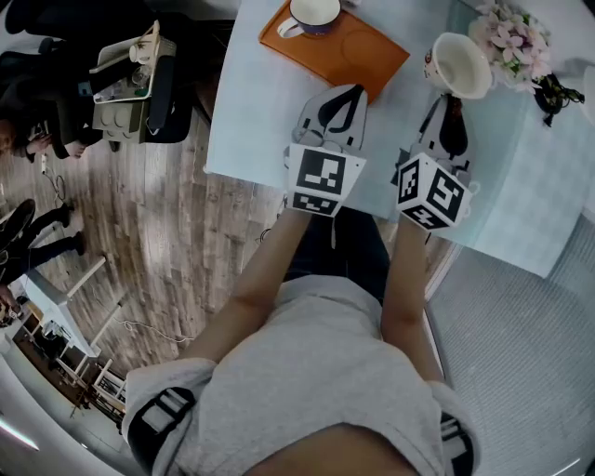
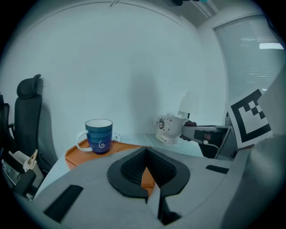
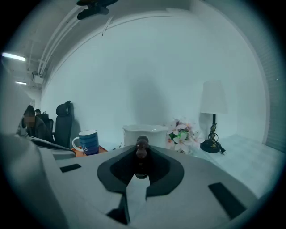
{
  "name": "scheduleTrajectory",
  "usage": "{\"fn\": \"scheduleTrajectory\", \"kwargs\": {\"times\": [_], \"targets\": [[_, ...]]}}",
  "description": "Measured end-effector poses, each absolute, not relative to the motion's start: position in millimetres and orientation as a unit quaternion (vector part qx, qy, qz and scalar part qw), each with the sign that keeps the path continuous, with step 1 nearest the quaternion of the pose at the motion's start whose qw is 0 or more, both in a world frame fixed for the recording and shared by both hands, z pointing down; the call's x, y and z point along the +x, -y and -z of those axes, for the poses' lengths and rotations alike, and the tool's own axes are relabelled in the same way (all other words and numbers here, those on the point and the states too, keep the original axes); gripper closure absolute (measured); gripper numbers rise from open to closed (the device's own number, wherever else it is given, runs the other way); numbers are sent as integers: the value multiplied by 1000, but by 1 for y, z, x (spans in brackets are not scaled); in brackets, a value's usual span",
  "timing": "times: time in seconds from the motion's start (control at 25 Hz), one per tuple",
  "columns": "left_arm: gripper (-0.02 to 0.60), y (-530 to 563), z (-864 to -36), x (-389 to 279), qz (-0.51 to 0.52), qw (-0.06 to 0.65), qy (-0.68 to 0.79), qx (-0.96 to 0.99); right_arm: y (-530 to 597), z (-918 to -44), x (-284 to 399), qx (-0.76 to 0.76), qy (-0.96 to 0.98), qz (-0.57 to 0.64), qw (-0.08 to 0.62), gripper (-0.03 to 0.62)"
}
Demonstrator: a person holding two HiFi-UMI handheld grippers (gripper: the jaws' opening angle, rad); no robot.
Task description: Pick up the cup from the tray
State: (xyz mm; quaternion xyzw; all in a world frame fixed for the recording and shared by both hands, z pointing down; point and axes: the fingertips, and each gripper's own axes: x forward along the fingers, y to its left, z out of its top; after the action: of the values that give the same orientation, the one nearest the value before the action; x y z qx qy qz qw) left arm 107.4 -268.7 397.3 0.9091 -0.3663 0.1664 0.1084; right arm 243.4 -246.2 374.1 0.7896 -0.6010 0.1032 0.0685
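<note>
Clamping the white cup (image 1: 460,65) by its handle, off the orange tray (image 1: 363,54), the right gripper (image 1: 453,93) must next lift level; the left gripper (image 1: 346,93) sits closed and empty.

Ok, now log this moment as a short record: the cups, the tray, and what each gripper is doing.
blue cup: upright on the orange tray, nothing touching it
white cup: off the tray, to its right, beside the flowers
right gripper: shut on the white cup's dark handle
left gripper: jaws together, empty, at the tray's near edge
table: pale top, carries the tray
</note>
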Motion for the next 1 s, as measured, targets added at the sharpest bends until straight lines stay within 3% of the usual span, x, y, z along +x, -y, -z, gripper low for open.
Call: {"fn": "scheduleTrajectory", "kwargs": {"times": [0.52,1.0], "targets": [[575,241,-416,205,-186,101,277,937,211,-425,314,823,541,-151,80,559],[575,242,-443,215,-211,106,264,935,218,-471,329,822,533,-178,96,559]]}}
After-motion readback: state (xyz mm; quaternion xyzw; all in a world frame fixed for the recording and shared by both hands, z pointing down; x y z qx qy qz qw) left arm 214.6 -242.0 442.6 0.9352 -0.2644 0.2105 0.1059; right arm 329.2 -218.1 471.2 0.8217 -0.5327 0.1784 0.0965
